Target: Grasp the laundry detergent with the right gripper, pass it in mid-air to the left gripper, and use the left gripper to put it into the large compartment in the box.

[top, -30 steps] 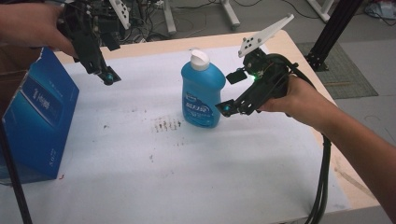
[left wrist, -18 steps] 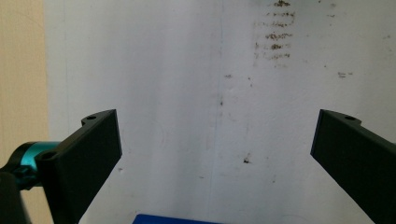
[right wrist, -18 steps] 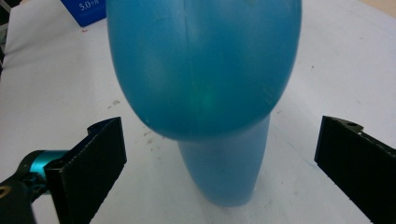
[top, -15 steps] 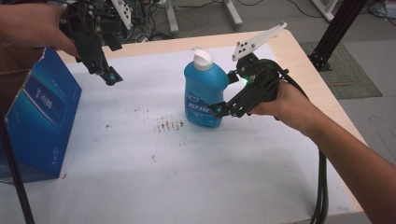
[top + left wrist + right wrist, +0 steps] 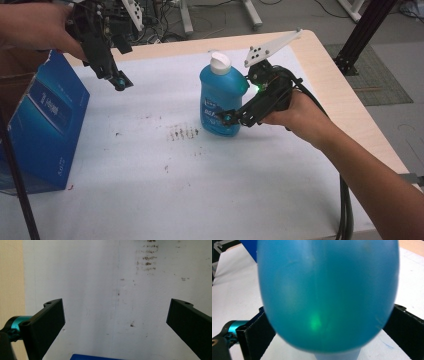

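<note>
A wooden table [image 5: 345,95] fills most of the high view, its top covered by a white sheet [image 5: 210,190] that leaves a strip of bare wood along the far and right edges. The sheet's near half is open and bare, with only a small cluster of dark smudges [image 5: 182,132] near the middle. At the left edge of the sheet a tall blue carton [image 5: 42,125] stands upright, partly overhanging the table's left side. Just right of centre and toward the far side stands a blue bottle [image 5: 220,97] with a white cap [image 5: 220,62], upright on the sheet, well apart from the carton and with clear sheet on its left and front. The right gripper [image 5: 240,117], held by a hand reaching in from the lower right, is at the bottom of the bottle; in the right gripper view its two black jaws sit on either side of the bottle [image 5: 328,295], close against its sides, though firm contact cannot be told. The left gripper [image 5: 119,82] hangs above the far left corner of the sheet, beside the carton's top; in the left gripper view its jaws are spread wide with nothing between them, over bare white sheet [image 5: 100,290].
</note>
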